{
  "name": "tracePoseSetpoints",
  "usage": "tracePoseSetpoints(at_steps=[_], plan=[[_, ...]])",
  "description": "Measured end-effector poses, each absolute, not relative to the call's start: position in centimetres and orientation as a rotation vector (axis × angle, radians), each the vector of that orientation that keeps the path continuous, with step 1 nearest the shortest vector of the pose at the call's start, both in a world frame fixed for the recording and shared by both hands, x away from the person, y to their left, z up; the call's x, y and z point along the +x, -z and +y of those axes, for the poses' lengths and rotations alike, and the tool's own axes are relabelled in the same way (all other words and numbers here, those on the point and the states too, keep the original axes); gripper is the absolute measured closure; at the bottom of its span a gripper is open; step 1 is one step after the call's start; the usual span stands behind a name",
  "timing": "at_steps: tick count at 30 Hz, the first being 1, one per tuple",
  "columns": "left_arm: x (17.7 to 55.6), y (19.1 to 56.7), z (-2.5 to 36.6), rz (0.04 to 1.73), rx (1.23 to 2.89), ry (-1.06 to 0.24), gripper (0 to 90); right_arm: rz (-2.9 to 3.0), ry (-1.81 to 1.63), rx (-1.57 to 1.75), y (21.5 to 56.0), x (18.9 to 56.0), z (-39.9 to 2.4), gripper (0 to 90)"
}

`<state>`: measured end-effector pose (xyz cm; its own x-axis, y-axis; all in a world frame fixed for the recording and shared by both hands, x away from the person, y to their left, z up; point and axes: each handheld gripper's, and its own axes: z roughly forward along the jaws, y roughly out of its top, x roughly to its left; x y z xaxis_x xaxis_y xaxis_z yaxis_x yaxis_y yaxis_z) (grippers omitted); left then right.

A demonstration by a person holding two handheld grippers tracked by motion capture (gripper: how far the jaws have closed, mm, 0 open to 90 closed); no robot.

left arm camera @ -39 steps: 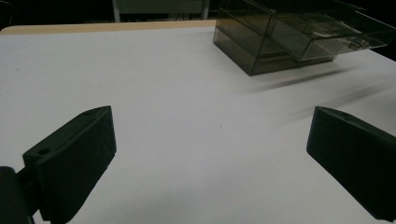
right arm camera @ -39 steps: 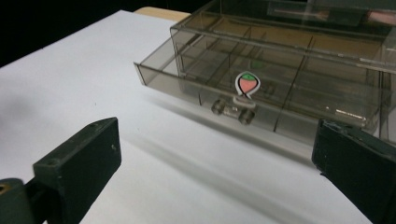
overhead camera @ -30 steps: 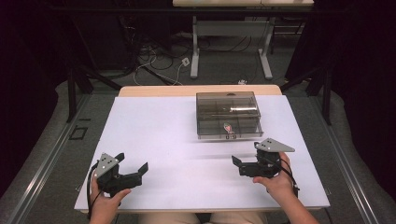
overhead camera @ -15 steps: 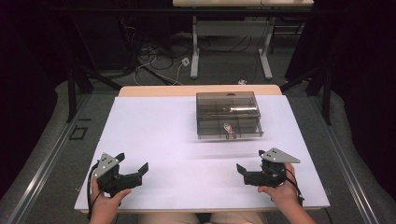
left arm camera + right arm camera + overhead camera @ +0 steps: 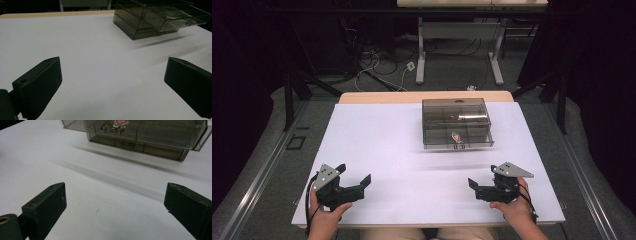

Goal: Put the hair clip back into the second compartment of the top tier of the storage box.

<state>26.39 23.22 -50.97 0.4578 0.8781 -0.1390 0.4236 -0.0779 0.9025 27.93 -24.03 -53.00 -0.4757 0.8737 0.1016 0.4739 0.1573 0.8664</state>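
A smoky clear drawer box [image 5: 456, 122] stands on the white table [image 5: 392, 145], right of centre toward the back. Its top drawer sticks out a little toward me, with a small pink item [image 5: 456, 135] behind the front wall. My left gripper [image 5: 354, 175] is held near the front left edge, open, with nothing between its jaws. My right gripper [image 5: 483, 179] is held near the front right, also open with nothing in it. In the left gripper view the box [image 5: 150, 22] lies far ahead to the right of the gripper [image 5: 112, 82]. In the right gripper view the box [image 5: 140, 137] lies ahead of the gripper [image 5: 115, 205].
A strip of bare wood [image 5: 377, 97] edges the table's far side. Beyond it, on the floor, stand white desk legs [image 5: 421, 50] and a tangle of cables [image 5: 377, 65]. Dark frame bars [image 5: 292, 95] flank the table on the left and right.
My right gripper has drawn back from the box toward the table's front edge. The left gripper has stayed in place.
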Motion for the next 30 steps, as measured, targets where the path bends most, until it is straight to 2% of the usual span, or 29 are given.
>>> tracePoseSetpoints(at_steps=[30], plan=[[26.4,51.0,23.2,1.132,1.686,-0.553,1.6,2.08,-1.22,1.284,54.2,29.0,-23.2,3.9]])
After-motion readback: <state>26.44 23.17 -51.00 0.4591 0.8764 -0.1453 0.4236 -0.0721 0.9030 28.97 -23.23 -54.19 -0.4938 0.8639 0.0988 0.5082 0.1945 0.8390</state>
